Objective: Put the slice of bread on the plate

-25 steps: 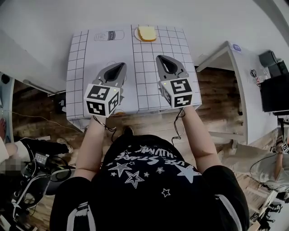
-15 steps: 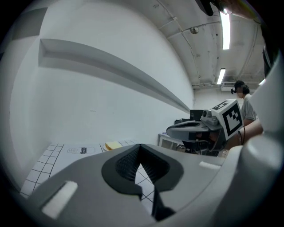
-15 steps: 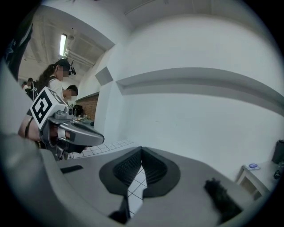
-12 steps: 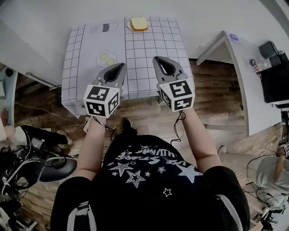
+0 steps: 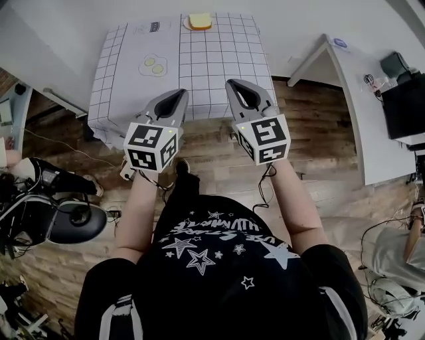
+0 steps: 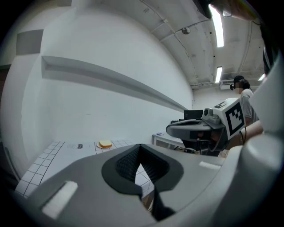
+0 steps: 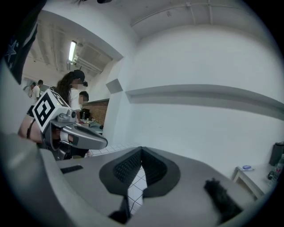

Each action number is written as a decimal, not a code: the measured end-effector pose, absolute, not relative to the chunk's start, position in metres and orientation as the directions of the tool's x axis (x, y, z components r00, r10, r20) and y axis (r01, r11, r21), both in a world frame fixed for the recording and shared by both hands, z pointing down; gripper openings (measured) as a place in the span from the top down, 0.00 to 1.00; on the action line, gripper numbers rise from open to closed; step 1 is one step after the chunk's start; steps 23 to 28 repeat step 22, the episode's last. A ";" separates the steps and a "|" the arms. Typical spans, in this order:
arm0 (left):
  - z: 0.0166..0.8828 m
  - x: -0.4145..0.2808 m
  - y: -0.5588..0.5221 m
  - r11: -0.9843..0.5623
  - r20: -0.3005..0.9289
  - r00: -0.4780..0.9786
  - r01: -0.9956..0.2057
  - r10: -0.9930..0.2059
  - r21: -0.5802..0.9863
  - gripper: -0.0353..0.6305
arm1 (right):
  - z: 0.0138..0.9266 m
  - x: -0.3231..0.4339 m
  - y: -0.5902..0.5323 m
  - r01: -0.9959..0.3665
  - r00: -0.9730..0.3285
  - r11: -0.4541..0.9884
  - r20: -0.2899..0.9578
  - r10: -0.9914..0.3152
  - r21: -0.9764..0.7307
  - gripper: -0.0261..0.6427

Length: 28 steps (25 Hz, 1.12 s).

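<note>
Head view first: the table (image 5: 219, 80) wears a white cloth ruled in a thin black grid. At the table's far edge the slice of bread (image 5: 200, 20), pale yellow and squarish, lies flat on the plate (image 5: 188, 26), a small orange disc. The left gripper (image 5: 180, 93) and right gripper (image 5: 232, 84), smooth grey teardrop shells, hang just off the table's near edge, above the wooden plank floor (image 5: 219, 163).

Left gripper view: its ribbed black pads (image 6: 128, 162) meet at the tips, nothing between them. The bread sits on its plate at the table's far side, well apart from the jaws.

Right gripper view: pads pinched together, empty too, with only the table's grid cloth (image 7: 136, 179) showing through the slit below the tips
</note>
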<state>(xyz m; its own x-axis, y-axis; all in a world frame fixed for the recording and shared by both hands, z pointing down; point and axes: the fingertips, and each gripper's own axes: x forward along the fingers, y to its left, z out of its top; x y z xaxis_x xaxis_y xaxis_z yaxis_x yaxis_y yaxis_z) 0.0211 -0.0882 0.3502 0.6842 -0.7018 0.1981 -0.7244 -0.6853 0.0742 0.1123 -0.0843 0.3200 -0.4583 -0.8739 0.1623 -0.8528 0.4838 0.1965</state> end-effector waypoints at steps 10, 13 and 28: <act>0.347 0.022 -0.018 -0.645 0.206 0.643 -0.761 -0.737 0.068 0.93 | 0.320 0.115 -0.026 -0.837 -0.504 0.523 0.143 -0.852 0.161 0.94; 0.347 0.020 -0.002 -0.644 0.211 0.639 -0.763 -0.740 0.054 0.93 | 0.320 0.109 -0.013 -0.831 -0.519 0.535 0.134 -0.844 0.151 0.94; 0.361 0.009 0.007 -0.649 0.194 0.643 -0.760 -0.741 0.035 0.93 | 0.336 0.098 -0.001 -0.835 -0.521 0.530 0.097 -0.848 0.149 0.94</act>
